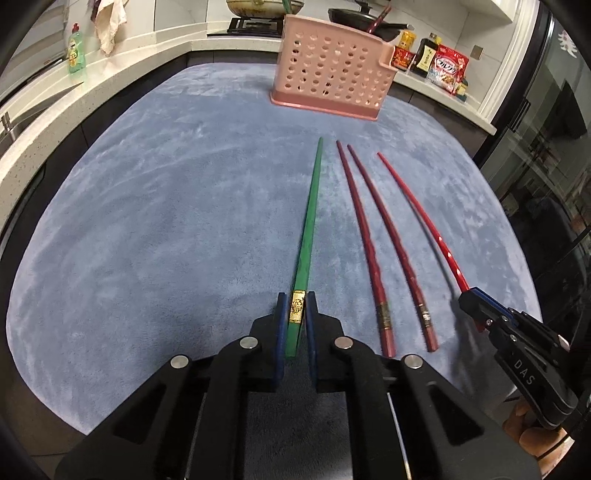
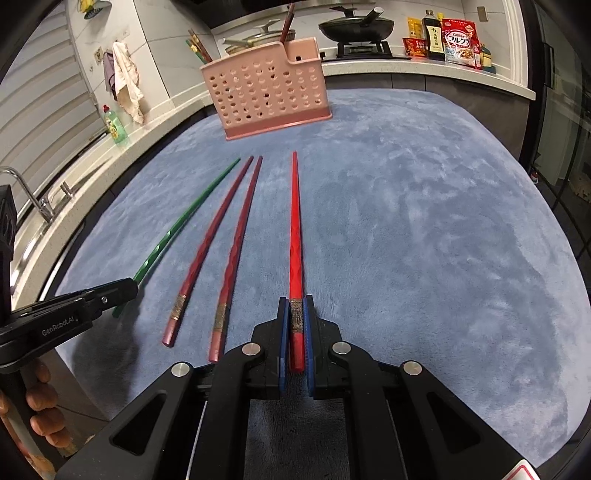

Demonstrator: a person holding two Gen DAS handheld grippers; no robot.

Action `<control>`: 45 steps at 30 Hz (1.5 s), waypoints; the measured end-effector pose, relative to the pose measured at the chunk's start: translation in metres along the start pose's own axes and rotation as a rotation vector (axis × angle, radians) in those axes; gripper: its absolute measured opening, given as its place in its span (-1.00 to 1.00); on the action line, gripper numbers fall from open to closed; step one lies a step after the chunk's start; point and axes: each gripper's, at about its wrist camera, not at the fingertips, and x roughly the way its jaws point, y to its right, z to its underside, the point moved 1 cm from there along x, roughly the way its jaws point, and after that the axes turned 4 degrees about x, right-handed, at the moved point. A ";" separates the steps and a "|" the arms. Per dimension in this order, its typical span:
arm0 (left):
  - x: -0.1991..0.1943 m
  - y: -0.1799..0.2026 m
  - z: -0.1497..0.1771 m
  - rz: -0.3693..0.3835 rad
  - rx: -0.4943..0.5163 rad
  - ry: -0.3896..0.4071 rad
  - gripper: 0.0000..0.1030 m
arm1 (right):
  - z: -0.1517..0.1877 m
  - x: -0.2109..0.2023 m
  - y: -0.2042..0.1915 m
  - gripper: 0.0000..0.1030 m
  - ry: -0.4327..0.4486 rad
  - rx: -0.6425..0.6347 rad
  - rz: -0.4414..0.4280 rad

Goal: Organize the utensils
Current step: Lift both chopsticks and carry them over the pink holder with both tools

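The green chopstick (image 1: 309,229) lies on the blue plush cloth (image 1: 166,221) with its thick, gold-banded end pinched between the blue pads of the left gripper (image 1: 296,314), while the bright red chopstick (image 2: 294,240) lies to its right with its decorated handle end clamped in the right gripper (image 2: 295,314); both pairs of jaws are pressed together on their sticks. Between these two lie the two dark red chopsticks (image 1: 384,236), untouched, side by side, all four pointing away toward the far side of the cloth. The step in hand looks like the pick-up: both sticks are gripped but appear to rest on the cloth along their length. The next move probably calls for lifting each by its thick end, keeping the long thin tip from swinging or dragging in the pile, then tipping it upright over the pink perforated utensil holder (image 2: 266,96), which stands at the far edge of the cloth and seems to have a narrow raised compartment at one end. A pinch so near the end may let a stick pivot. Beyond the cloth runs a pale speckled countertop (image 1: 44,122) with a green dish-soap bottle (image 1: 76,51), a faucet (image 2: 26,192) at left, a gas hob with a black pan (image 2: 356,26), and sauce bottles with a cereal bag (image 2: 460,42) at far right.
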 end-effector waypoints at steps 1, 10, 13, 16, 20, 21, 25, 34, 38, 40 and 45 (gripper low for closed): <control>-0.005 0.000 -0.002 0.003 -0.001 0.009 -0.83 | -0.002 -0.003 0.000 -0.87 0.006 0.001 -0.003; -0.052 0.002 -0.030 0.028 0.004 0.107 -0.83 | -0.039 -0.049 0.000 -0.86 0.124 0.010 -0.022; -0.067 0.001 -0.044 0.033 -0.001 0.154 -0.83 | -0.059 -0.068 -0.001 -0.86 0.182 0.005 -0.025; -0.079 0.002 -0.061 0.040 0.008 0.190 -0.84 | -0.075 -0.081 -0.003 -0.86 0.227 -0.002 -0.028; -0.090 0.000 -0.080 0.035 0.012 0.227 -0.84 | -0.099 -0.095 -0.002 -0.86 0.283 0.011 -0.048; -0.092 0.000 -0.086 0.037 0.011 0.236 -0.84 | -0.102 -0.097 -0.002 -0.86 0.289 0.016 -0.055; -0.098 0.000 -0.106 0.020 0.016 0.277 -0.85 | -0.117 -0.101 0.000 -0.86 0.311 0.042 -0.089; -0.107 0.007 -0.153 0.032 0.044 0.339 -0.87 | -0.154 -0.107 0.003 -0.86 0.357 0.071 -0.164; -0.116 0.008 -0.177 0.039 0.051 0.385 -0.87 | -0.174 -0.108 0.001 -0.86 0.382 0.075 -0.192; -0.121 0.009 -0.189 0.040 0.058 0.408 -0.87 | -0.189 -0.109 -0.001 -0.86 0.401 0.078 -0.211; -0.136 0.017 -0.229 0.046 0.069 0.484 -0.87 | -0.229 -0.108 -0.007 -0.86 0.451 0.075 -0.241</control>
